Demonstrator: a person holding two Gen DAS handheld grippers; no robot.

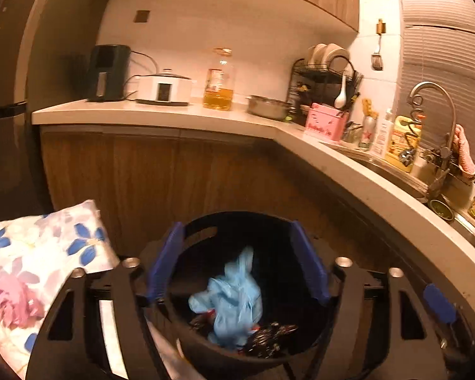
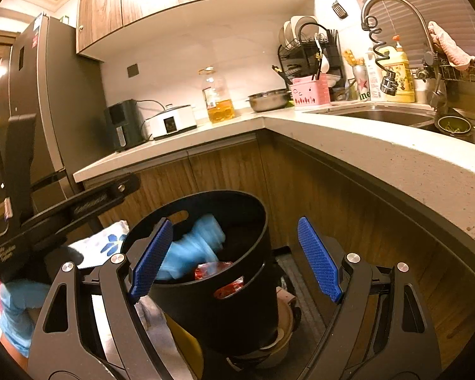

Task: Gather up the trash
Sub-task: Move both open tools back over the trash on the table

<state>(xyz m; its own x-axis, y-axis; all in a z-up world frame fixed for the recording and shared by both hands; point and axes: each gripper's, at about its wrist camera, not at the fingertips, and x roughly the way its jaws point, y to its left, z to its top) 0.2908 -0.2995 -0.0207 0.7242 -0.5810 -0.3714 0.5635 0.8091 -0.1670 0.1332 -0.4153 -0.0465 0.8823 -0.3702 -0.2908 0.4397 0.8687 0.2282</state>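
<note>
A black round bin (image 1: 300, 342) stands on the floor by the cabinet corner. A crumpled light-blue plastic piece (image 1: 234, 297) lies inside it on dark and red wrappers (image 1: 269, 332). My left gripper (image 1: 237, 231) hangs over the bin's mouth, open, with nothing touching its blue pads (image 1: 164, 259). In the right wrist view the same bin (image 2: 237, 313) holds the blurred blue piece (image 2: 193, 243) and red wrappers (image 2: 212, 269). My right gripper (image 2: 235, 221) is open; its left pad sits in front of the bin's rim and its right pad is off to the right, touching nothing.
A floral cloth (image 1: 47, 253) with a pink crumpled item (image 1: 12, 300) lies to the left of the bin. The L-shaped countertop (image 2: 364, 145) carries appliances, an oil bottle (image 2: 218, 101) and a sink (image 2: 380, 115). A fridge (image 2: 47, 110) stands at left. A blue-gloved hand (image 2: 15, 304) holds the left gripper's frame (image 2: 79, 205).
</note>
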